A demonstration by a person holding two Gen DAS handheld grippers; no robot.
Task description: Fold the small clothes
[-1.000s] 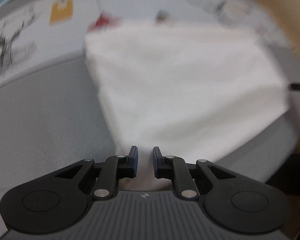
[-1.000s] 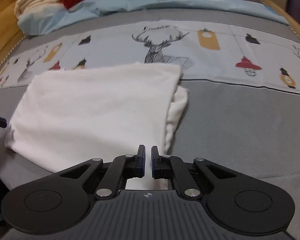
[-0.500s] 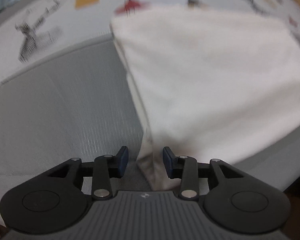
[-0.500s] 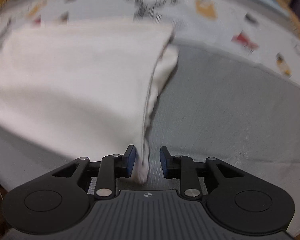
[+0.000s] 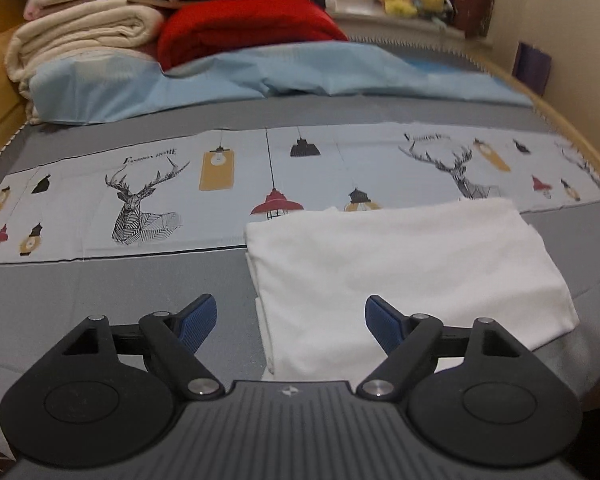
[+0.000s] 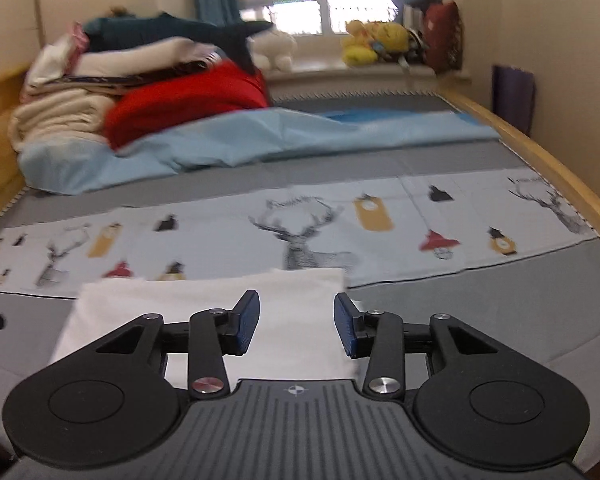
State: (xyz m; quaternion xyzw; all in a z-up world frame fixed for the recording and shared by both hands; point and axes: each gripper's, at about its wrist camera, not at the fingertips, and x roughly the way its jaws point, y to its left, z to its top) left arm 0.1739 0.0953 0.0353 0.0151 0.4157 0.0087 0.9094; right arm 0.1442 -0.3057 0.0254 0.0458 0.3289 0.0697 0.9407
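Note:
A white folded garment (image 5: 412, 272) lies flat on the grey bed cover, its far edge reaching the printed deer strip. My left gripper (image 5: 290, 322) hangs above the garment's near left corner, jaws opening wide, blue pads clear of the cloth. In the right wrist view the same white garment (image 6: 204, 312) lies below and ahead. My right gripper (image 6: 296, 322) is raised over its near right part, jaws opening, nothing pressed between the pads. The tip of the left gripper shows at the left edge of that view.
A light blue sheet (image 5: 260, 76) and a pile of cream and red blankets (image 5: 236, 28) fill the far end of the bed. A wooden bed rail (image 6: 540, 160) runs along the right side. Plush toys (image 6: 376, 42) sit on the windowsill.
Both grippers let go of the garment's near edge, opened and rose, tilting up so the far end of the bed and the window came into view. The garment now lies flat.

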